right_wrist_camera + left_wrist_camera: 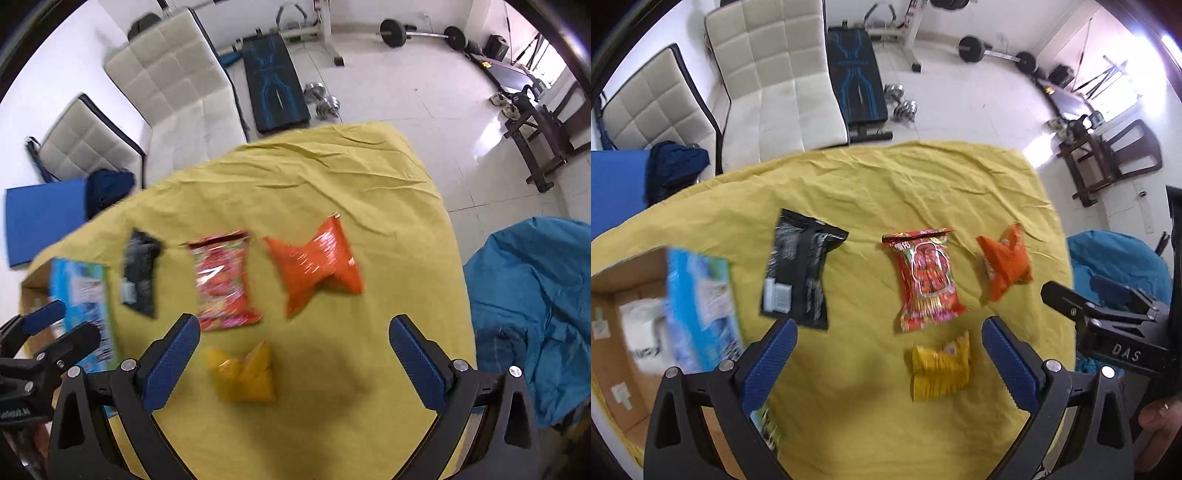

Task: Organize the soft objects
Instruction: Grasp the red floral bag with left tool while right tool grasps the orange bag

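Note:
Several snack packets lie on a yellow cloth [886, 184]: a black packet [799, 267], a red packet [929, 278], an orange packet [1006, 267] and a small yellow packet [940, 369]. A blue packet [701, 306] hangs blurred over the cardboard box [613, 325] at the left, touching no finger. My left gripper [888, 350] is open and empty above the cloth, the yellow packet between its fingers' line. My right gripper [295, 350] is open and empty above the yellow packet [243, 376], with the orange packet [314, 266], red packet [223, 280] and black packet [140, 273] ahead.
The box holds a white bag [642, 332]. White padded chairs [768, 74] stand beyond the table. A weight bench [857, 81], dumbbells [905, 103] and a barbell [993, 51] are on the floor. A teal beanbag [535, 314] sits at the right.

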`<action>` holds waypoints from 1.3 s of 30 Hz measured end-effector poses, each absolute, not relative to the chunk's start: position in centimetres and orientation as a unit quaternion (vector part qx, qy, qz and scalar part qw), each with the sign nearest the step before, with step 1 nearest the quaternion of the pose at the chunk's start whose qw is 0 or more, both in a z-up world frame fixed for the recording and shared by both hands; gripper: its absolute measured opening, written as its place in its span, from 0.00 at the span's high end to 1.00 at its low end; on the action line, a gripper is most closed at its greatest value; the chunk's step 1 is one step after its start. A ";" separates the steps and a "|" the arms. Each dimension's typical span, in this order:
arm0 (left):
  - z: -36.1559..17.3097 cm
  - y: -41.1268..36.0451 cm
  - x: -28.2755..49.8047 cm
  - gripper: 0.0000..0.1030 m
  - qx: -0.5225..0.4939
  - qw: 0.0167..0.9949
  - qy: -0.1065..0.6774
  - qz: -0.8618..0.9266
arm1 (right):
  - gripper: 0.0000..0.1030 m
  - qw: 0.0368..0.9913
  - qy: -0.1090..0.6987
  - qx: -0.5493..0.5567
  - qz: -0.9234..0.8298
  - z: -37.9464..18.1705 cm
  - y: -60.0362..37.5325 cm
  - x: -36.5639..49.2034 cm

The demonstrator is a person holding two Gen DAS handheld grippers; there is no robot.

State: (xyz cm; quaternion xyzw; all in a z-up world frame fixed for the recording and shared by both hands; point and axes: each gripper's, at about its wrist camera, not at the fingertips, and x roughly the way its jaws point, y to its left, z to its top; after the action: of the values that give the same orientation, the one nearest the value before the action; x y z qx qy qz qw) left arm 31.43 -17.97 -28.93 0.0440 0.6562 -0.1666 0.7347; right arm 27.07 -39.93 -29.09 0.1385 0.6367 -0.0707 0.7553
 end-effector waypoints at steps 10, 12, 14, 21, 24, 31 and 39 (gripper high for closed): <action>-36.2 -20.7 33.6 0.01 0.045 0.693 0.703 -0.153 | 0.30 0.691 0.707 0.143 -0.043 -40.2 -43.2 32.9; -36.9 -21.1 33.9 0.01 0.041 0.686 0.710 -0.154 | 0.39 0.682 0.715 0.147 -0.039 -41.5 -43.3 32.9; -37.7 -21.7 34.1 0.01 0.036 0.679 0.717 -0.155 | 0.41 0.684 0.716 0.134 -0.045 -41.9 -43.4 32.8; -40.5 -24.1 35.0 0.01 0.026 0.649 0.744 -0.155 | 0.42 0.685 0.715 0.116 -0.085 -41.0 -45.4 30.8; -41.8 -25.0 35.3 0.08 0.036 0.640 0.752 -0.154 | 0.42 0.680 0.717 0.123 -0.093 -41.1 -46.3 30.2; -42.4 -26.9 34.7 0.42 0.102 0.650 0.740 -0.143 | 0.42 0.678 0.719 0.111 -0.105 -41.7 -45.6 29.6; -41.2 -28.0 33.8 0.59 0.125 0.667 0.720 -0.144 | 0.43 0.678 0.720 0.093 -0.113 -42.1 -43.6 29.7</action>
State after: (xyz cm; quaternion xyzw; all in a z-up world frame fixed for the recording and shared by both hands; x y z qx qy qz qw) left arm 33.85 -27.95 -41.19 0.1249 0.7201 -0.1437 0.6672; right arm 29.73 -43.61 -42.08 0.0926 0.7202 -0.1131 0.6782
